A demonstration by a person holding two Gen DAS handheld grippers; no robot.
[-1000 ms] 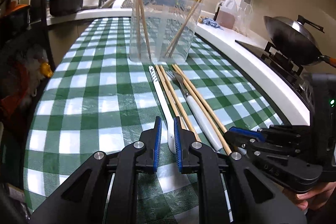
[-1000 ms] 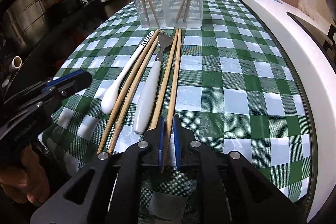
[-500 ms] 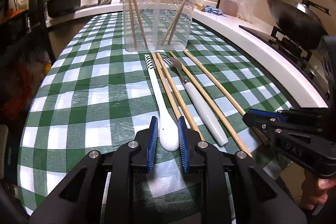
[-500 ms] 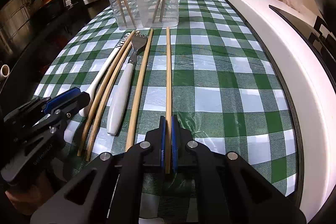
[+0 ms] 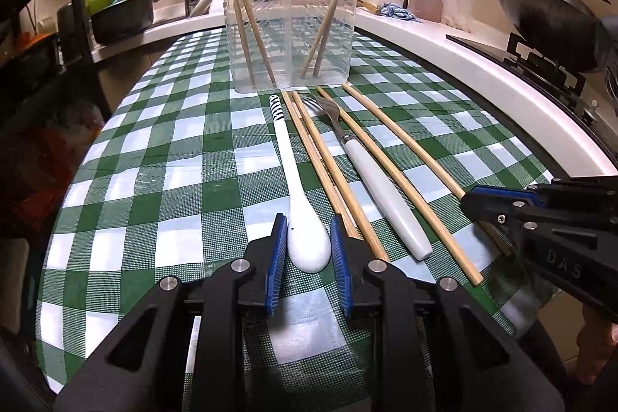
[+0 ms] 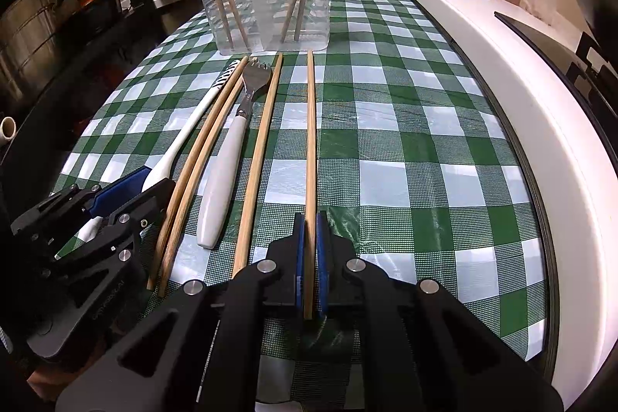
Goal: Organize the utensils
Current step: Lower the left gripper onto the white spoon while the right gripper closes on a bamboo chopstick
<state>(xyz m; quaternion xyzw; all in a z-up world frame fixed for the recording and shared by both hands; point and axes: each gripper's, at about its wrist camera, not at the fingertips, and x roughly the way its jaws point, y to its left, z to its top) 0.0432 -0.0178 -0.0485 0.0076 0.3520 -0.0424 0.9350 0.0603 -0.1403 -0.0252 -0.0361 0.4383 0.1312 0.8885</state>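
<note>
Landmark: clear plastic utensil holder [image 5: 289,22], four chopsticks already standing inside.
Left gripper [image 5: 308,242]: jaws part-open, straddling white spoon [image 5: 305,219] bowl; not clamped.
Right gripper [image 6: 308,257]: jaws closed on chopstick [image 6: 310,149], the one rightmost below the holder.
Advice: grip firmly, lift level, tip upright above the holder.

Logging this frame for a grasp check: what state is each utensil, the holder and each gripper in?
left gripper: open, jaws astride the spoon's bowl
right gripper: shut on chopstick
white spoon: lying flat
fork: lying flat
clear holder: upright, chopsticks leaning inside
</note>
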